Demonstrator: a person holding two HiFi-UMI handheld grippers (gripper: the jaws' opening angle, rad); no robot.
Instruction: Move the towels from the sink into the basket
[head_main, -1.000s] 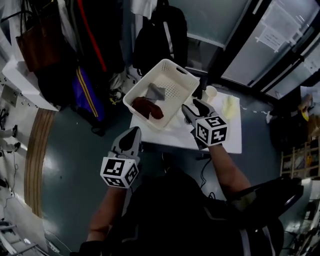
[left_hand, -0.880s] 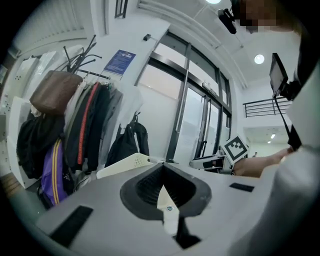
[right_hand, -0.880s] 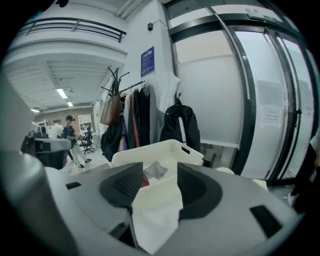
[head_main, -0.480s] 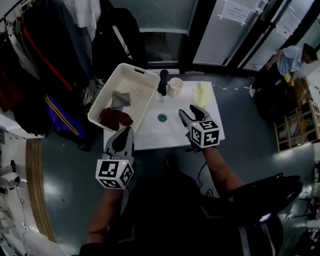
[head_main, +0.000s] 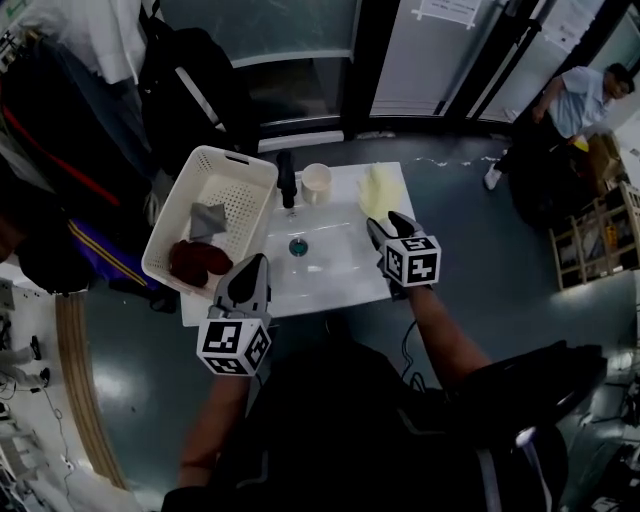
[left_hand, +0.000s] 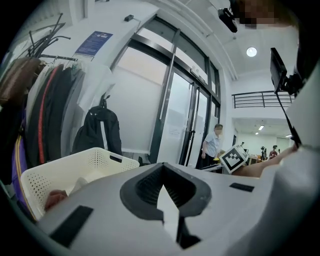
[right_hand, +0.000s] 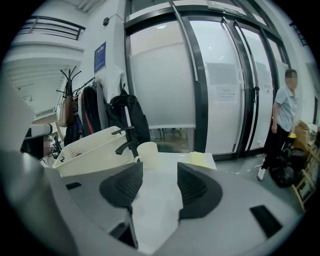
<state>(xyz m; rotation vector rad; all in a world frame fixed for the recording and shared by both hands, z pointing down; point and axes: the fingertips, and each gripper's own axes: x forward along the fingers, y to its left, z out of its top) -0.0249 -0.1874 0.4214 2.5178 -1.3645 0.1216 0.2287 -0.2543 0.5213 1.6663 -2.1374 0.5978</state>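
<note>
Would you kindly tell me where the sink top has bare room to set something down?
Bare: the basin around the drain, from the faucet to the front edge, and the far end of the basket. Crowded: the back edge, with faucet, cup and yellow cloth; the basket's near half, with the grey towel and dark red towel.

The setting looks like an open lab or work hall in an office-type building, with tall glass doors (right_hand: 220, 85) bearing notices, a crowded coat rack (left_hand: 45, 100) and a freestanding white sink (head_main: 335, 272) on a bare grey floor (head_main: 130, 340).
</note>
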